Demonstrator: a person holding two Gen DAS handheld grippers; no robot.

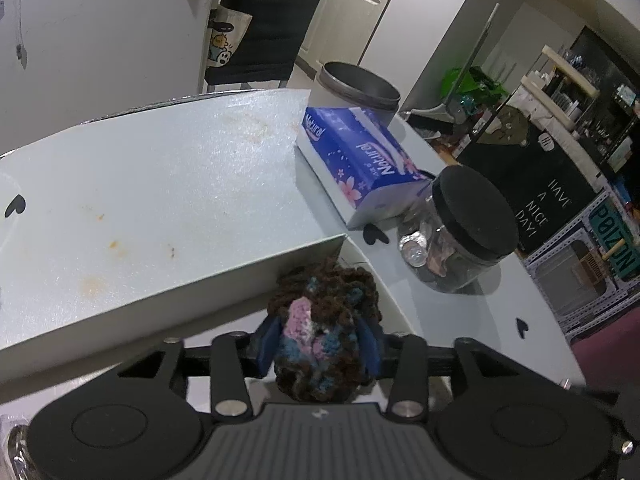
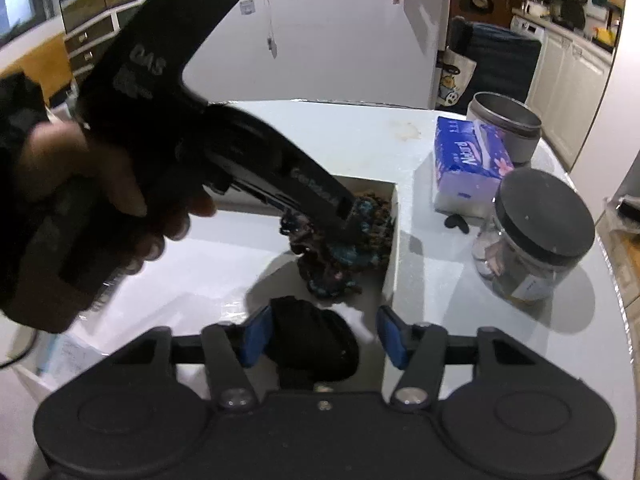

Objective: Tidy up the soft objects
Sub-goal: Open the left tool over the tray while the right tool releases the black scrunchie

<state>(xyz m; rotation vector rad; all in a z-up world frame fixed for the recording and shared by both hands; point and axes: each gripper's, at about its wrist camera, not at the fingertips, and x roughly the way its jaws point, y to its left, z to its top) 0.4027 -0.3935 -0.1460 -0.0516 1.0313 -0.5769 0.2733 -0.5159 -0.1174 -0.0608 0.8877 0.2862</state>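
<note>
My left gripper [image 1: 320, 344] is shut on a brown, blue and pink crocheted piece [image 1: 324, 320], held by the corner of a white box [image 1: 168, 288]. In the right wrist view the left gripper [image 2: 352, 216] reaches down into the box corner with the crocheted piece [image 2: 344, 248] hanging from it. My right gripper [image 2: 320, 338] is open. A black soft cloth [image 2: 312, 344] lies between its blue pads [image 2: 256, 336], touching the left one.
A blue tissue pack [image 1: 360, 160], a grey tin [image 1: 356, 88] and a coin jar with a black lid [image 1: 460, 232] stand on the white table [image 1: 500, 320] right of the box. The same items show in the right wrist view: tissue pack [image 2: 472, 160], jar [image 2: 536, 240].
</note>
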